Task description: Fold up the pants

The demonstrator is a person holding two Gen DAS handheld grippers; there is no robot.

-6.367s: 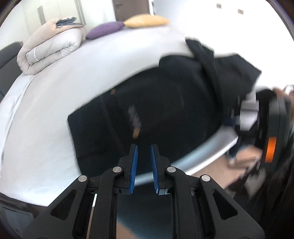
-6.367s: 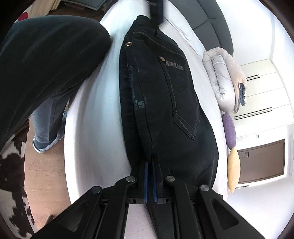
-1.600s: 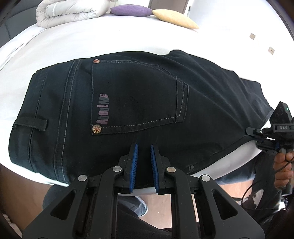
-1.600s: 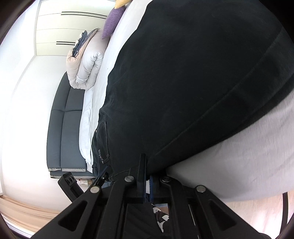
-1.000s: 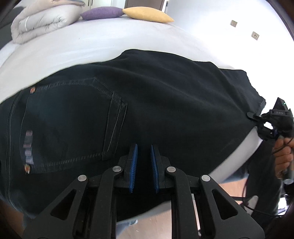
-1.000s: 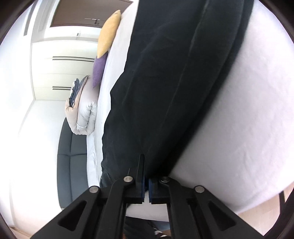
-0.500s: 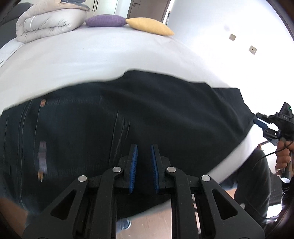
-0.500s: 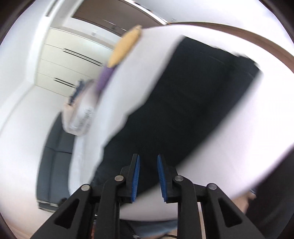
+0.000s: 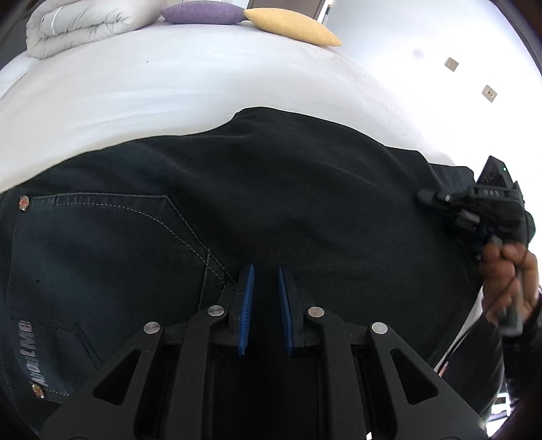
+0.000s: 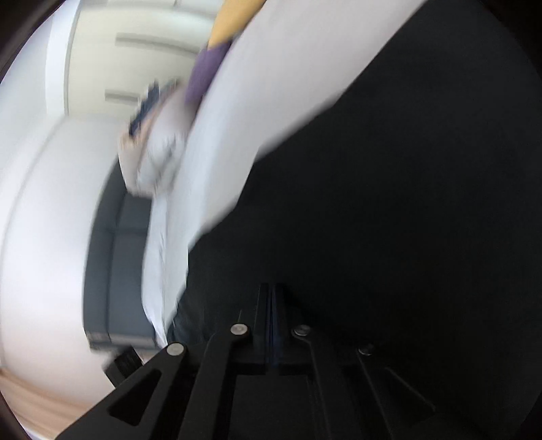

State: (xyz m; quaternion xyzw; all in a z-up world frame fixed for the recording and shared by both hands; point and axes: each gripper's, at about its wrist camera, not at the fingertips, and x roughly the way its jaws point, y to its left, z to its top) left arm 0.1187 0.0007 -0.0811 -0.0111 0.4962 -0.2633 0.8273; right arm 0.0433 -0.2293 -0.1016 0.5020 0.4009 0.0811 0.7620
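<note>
Black jeans (image 9: 271,203) lie flat across the white bed (image 9: 169,78), back pocket at the left, legs running right. My left gripper (image 9: 265,281) is open and empty, hovering just over the jeans near their near edge. My right gripper (image 9: 423,196) shows in the left wrist view at the jeans' right end, pressed onto the dark fabric. In the blurred right wrist view its jaws (image 10: 272,294) stand closed together over the jeans (image 10: 389,203); whether cloth is pinched between them is hidden.
A rolled white duvet (image 9: 78,23), a purple pillow (image 9: 203,12) and a yellow pillow (image 9: 291,27) lie at the far side of the bed. A dark sofa (image 10: 115,257) stands beyond the bed. White wall with sockets at right.
The right gripper opened half a second ago, then came down onto the jeans' right end with jaws closed. The left gripper stayed open and drifted slightly over the jeans.
</note>
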